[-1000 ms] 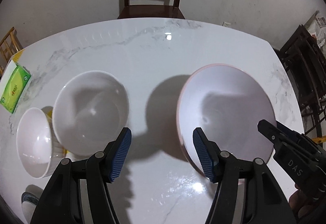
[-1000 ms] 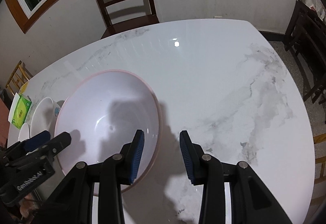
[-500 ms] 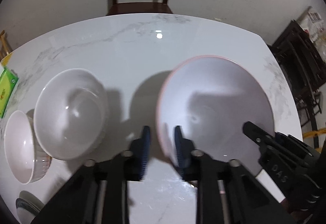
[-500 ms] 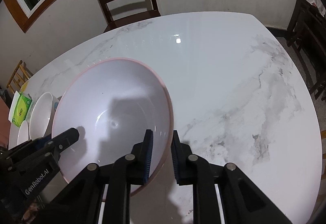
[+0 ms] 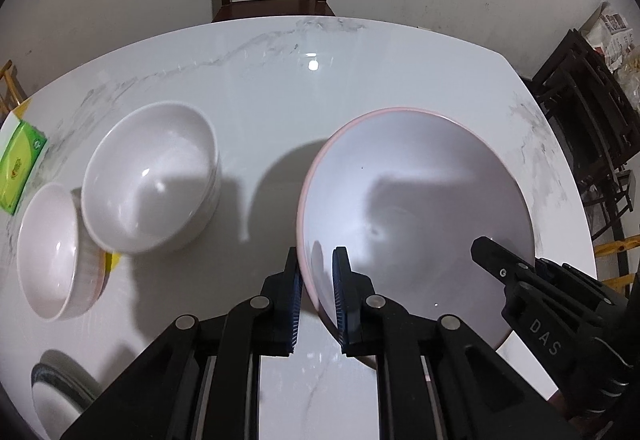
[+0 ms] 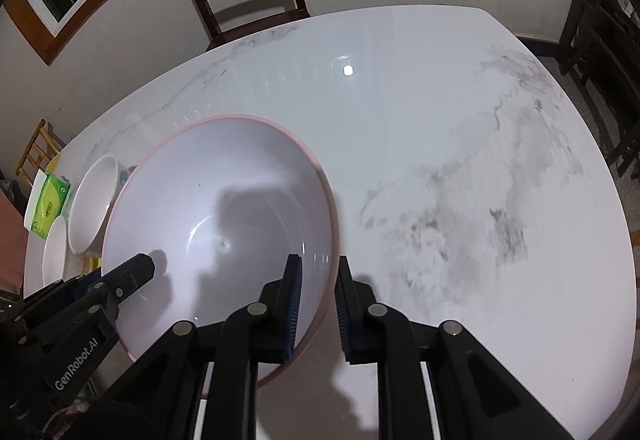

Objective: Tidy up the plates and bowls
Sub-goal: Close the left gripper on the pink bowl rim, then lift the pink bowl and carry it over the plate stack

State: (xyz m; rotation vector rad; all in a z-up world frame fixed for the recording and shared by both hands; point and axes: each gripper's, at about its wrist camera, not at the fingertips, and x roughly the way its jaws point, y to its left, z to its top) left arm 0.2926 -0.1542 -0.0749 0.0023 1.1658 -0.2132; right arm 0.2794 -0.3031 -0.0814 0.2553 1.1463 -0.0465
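Left wrist view: the left gripper (image 5: 316, 300) has its jaws pinched onto the near-left rim of the big pink-edged bowl (image 5: 416, 199), one blue pad inside the wall and one outside, having just closed there. In the right wrist view the right gripper (image 6: 318, 304) has likewise just closed its jaws across the opposite rim, so the bowl is held on two sides, low over the marble surface (image 6: 440, 143); whether its foot touches the surface I cannot tell.

From where I stand it looks like glazed ware: stiff, smooth and probably slick under the pads, likely weighty for so thin an edge, and apt to chip if knocked. Two opposed rim holds seem the sensible way to carry it level.

It is wide and shallow, pale white inside with a thin pink lip. To its left sit a medium white bowl (image 5: 150, 179) and a small ribbed bowl (image 5: 52, 252), close together, with a green packet (image 5: 18, 167) beyond.
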